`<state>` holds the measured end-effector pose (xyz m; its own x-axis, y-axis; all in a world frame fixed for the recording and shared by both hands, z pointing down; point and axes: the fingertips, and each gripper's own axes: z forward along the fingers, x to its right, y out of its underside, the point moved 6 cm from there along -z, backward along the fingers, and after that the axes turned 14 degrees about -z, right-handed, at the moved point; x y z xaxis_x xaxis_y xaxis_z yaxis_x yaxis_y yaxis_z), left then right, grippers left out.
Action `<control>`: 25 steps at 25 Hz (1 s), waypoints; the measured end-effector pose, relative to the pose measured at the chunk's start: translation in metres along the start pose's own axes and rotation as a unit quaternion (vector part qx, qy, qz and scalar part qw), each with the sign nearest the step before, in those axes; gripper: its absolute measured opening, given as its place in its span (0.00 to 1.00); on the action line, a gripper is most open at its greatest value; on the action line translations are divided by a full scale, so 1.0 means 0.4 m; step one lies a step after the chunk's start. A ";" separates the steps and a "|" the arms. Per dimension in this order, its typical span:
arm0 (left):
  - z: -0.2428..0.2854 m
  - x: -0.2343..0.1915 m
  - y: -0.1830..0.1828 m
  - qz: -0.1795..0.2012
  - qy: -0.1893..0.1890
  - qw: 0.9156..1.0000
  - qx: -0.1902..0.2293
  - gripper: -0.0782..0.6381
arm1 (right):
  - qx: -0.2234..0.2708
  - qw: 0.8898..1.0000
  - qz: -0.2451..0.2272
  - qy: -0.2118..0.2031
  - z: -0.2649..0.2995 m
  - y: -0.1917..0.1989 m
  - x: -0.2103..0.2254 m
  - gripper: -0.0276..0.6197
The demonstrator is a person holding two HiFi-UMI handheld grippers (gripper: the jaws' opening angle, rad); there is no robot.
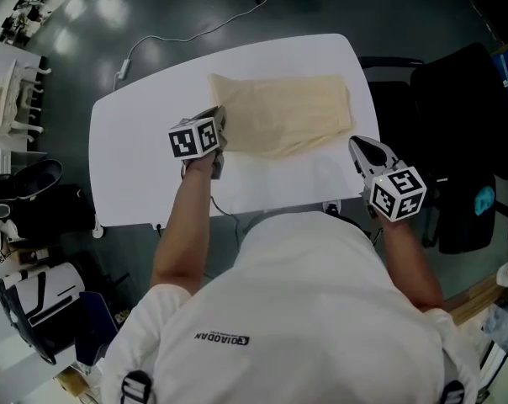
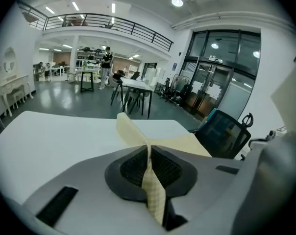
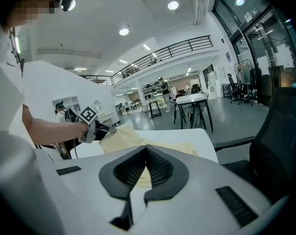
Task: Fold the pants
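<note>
The cream pants [image 1: 279, 112] lie folded across the far part of the white desk [image 1: 136, 158]; the left gripper [image 2: 148, 148] is clamped on their near-left edge, holding that corner raised off the desk; the right gripper [image 3: 145, 148] hangs near the desk's right edge, jaws together with nothing between them.

the left gripper [image 1: 218, 124] reaches forward on an outstretched bare left forearm [image 1: 182, 225], pointing downward, its jaws pinched on a fold of the pants [image 2: 155, 195]. the right gripper [image 1: 361, 148] sits nearer the body, jaws together with nothing between them, on a bent right forearm [image 1: 408, 263].
</note>
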<state>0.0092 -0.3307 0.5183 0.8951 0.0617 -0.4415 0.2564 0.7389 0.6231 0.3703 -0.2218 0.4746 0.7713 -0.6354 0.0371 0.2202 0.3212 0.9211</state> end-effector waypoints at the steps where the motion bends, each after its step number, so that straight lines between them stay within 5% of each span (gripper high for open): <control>1: -0.005 0.025 -0.006 0.003 0.007 1.000 0.001 0.17 | 0.002 1.000 0.002 0.000 -0.005 0.002 0.005 0.07; 12: -0.014 0.295 -0.048 0.068 0.051 0.996 0.007 0.17 | 0.027 0.999 0.023 0.006 -0.062 0.031 0.080 0.07; 25: 0.096 0.529 -0.022 0.113 0.053 0.992 -0.009 0.17 | 0.044 0.998 0.036 0.012 -0.144 0.062 0.204 0.07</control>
<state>0.2104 -0.3499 0.4439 0.8855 0.2972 -0.3571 0.0453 0.7097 0.7030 0.4733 -0.2252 0.4783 0.7981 -0.5948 0.0961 0.1113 0.3022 0.9467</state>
